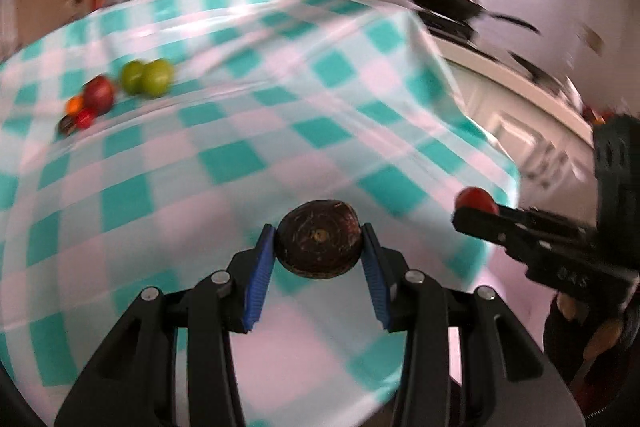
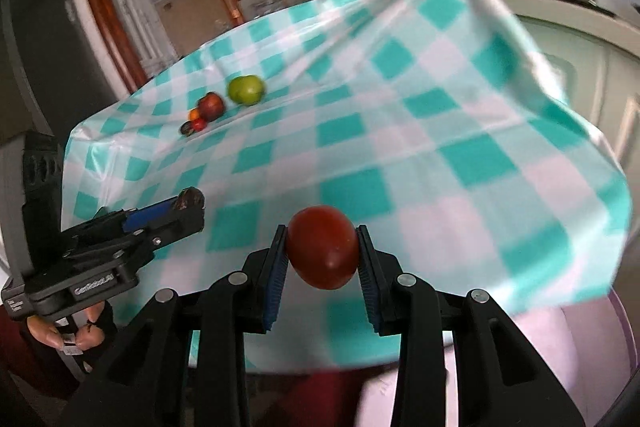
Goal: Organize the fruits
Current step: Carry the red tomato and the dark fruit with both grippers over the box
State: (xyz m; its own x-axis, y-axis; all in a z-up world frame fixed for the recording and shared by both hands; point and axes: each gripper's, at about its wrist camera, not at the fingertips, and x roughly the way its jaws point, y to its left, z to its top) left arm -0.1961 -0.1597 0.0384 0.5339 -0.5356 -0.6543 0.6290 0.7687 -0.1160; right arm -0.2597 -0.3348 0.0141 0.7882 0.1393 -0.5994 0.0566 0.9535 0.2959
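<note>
Both hand-held grippers are angling downward side by side, the left gripper [image 1: 319, 241] and right gripper [image 2: 322, 253] each clamping fruit.

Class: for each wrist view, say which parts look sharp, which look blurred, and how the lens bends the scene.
Left wrist view: dark fruit in the left tool sharp, checked cloth smeared, edges bowed. Right wrist view: red fruit in the right tool sharp, cloth blurred, doorframe curved.

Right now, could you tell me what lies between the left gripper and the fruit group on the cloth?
Only bare checked tablecloth; the left wrist view shows nothing between the left gripper and the fruit group.
</note>
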